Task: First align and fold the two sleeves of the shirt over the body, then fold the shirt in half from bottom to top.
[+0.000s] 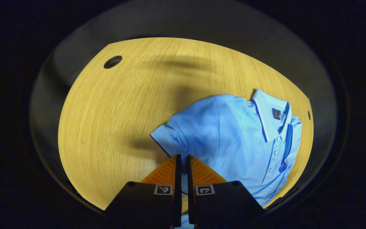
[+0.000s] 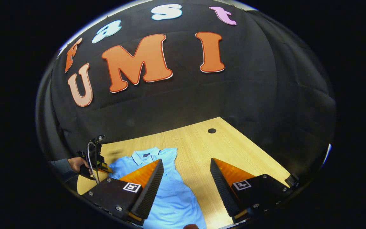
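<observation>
The light-blue short-sleeved polo shirt lies flat on the pale wooden table, at 3 o'clock in the left gripper view. The left gripper pinches a strip of shirt fabric between near-closed fingers. The right gripper hangs wide above the shirt's edge.

We see a light wooden table with a round cable hole near its far corner, at about one o'clock in the right gripper view. Behind it hangs the booth's black cloth wall. Soft shadows cross the tabletop at twelve o'clock in the left gripper view.
</observation>
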### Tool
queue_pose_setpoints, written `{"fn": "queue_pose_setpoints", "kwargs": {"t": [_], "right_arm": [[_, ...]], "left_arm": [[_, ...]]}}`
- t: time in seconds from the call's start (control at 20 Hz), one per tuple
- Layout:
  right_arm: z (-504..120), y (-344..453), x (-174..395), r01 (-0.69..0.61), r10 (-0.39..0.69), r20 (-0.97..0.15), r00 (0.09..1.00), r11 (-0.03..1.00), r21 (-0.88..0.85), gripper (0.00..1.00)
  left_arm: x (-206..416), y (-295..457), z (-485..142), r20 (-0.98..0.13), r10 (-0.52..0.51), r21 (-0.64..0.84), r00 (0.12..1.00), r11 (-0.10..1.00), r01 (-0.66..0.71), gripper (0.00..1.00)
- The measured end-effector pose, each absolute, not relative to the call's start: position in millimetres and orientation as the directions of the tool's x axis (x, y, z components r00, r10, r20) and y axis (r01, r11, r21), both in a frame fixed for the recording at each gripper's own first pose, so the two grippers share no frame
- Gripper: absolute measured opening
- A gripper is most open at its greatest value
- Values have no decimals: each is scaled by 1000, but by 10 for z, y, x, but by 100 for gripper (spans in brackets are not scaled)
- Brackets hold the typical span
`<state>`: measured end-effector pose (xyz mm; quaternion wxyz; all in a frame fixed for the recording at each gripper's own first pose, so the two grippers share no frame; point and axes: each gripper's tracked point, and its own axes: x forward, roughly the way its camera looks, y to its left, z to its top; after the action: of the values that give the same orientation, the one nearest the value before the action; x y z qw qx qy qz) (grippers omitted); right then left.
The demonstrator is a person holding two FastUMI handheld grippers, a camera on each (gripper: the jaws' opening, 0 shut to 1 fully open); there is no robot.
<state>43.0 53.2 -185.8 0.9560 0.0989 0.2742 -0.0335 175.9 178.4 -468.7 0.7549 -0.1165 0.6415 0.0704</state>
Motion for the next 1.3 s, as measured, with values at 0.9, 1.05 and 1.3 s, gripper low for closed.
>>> {"fn": "queue_pose_setpoints", "kwargs": {"t": [0.9,1.05,1.3], "right_arm": [[-2012,445,-5,178,-63,-608,791,975,131,93],[-2006,518,-73,166,-44,-615,787,976,144,93],[-2083,622,-93,107,17,-635,773,982,157,93]], "left_arm": [[2198,126,-4157,-885,-370,-357,282,929,98,16],[2107,-192,-4024,-834,-490,-472,256,872,132,30],[1913,-136,-3638,-809,-489,-424,326,870,253,98]]}}
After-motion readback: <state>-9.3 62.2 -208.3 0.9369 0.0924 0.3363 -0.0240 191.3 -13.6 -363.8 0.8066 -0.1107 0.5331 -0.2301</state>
